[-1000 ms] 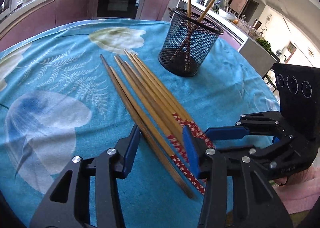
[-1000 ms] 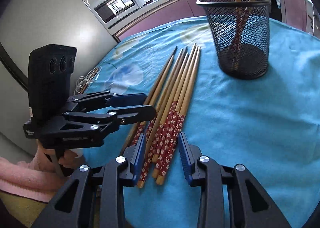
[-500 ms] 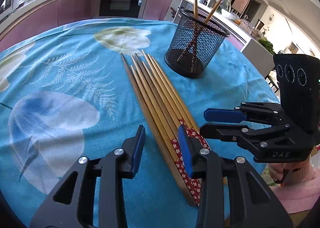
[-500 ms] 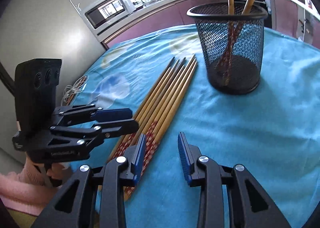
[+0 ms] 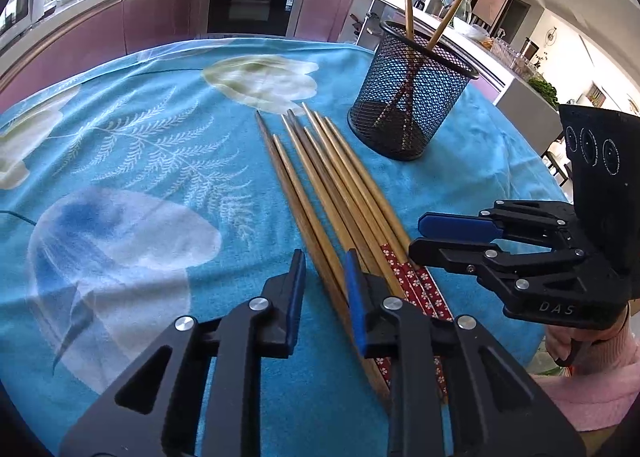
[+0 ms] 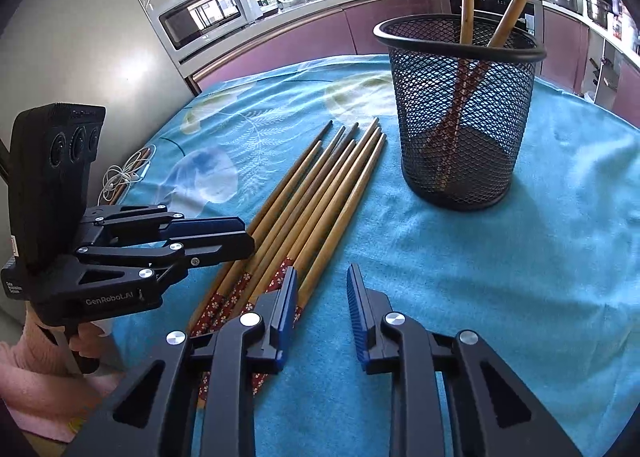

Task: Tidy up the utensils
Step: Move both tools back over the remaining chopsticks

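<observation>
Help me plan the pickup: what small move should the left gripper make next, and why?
Probably keep closing the left gripper on the outermost loose chopstick: its jaws are closing around that stick, pads not yet pressing, and the mesh holder already has two.

Eight loose chopsticks (image 5: 320, 193); two in holder (image 5: 412, 97)

Chopsticks and holder on the counter

A row of chopsticks (image 5: 340, 193) lies side by side on the counter (image 5: 160, 161), tips toward the far edge; the mesh holder (image 5: 412, 93) stands just right of those tips, with two chopsticks (image 6: 472, 57) leaning inside it.
</observation>
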### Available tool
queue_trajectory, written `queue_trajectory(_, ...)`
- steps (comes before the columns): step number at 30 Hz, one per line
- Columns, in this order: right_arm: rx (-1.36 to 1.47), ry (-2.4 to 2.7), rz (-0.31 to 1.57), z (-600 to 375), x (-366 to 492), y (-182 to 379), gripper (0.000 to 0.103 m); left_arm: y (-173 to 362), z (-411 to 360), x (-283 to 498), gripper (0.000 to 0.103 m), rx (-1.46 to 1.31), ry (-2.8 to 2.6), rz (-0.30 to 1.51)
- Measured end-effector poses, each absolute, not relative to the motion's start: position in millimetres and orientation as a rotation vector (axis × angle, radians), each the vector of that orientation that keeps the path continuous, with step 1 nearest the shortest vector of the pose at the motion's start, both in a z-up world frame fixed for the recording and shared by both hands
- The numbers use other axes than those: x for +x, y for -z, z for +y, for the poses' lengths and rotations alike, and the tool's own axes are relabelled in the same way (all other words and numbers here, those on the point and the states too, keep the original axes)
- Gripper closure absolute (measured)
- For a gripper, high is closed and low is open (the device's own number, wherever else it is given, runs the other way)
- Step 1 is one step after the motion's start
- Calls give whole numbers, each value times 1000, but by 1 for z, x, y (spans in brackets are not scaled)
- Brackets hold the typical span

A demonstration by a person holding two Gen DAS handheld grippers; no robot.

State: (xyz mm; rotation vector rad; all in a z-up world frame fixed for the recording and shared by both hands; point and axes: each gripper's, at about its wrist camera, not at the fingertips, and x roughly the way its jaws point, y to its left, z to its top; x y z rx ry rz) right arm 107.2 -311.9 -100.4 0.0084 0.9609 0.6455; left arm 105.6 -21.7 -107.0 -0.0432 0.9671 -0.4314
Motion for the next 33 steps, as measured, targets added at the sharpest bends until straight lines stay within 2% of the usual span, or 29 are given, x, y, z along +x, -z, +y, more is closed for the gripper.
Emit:
queue_trajectory(23,-64,-577,950,-302,116,99,80,105,-23,118,74,55,349,962)
queue_trajectory(33,-86,-529,934,-290,138,101,80,106,-28,142,86,69,303,963)
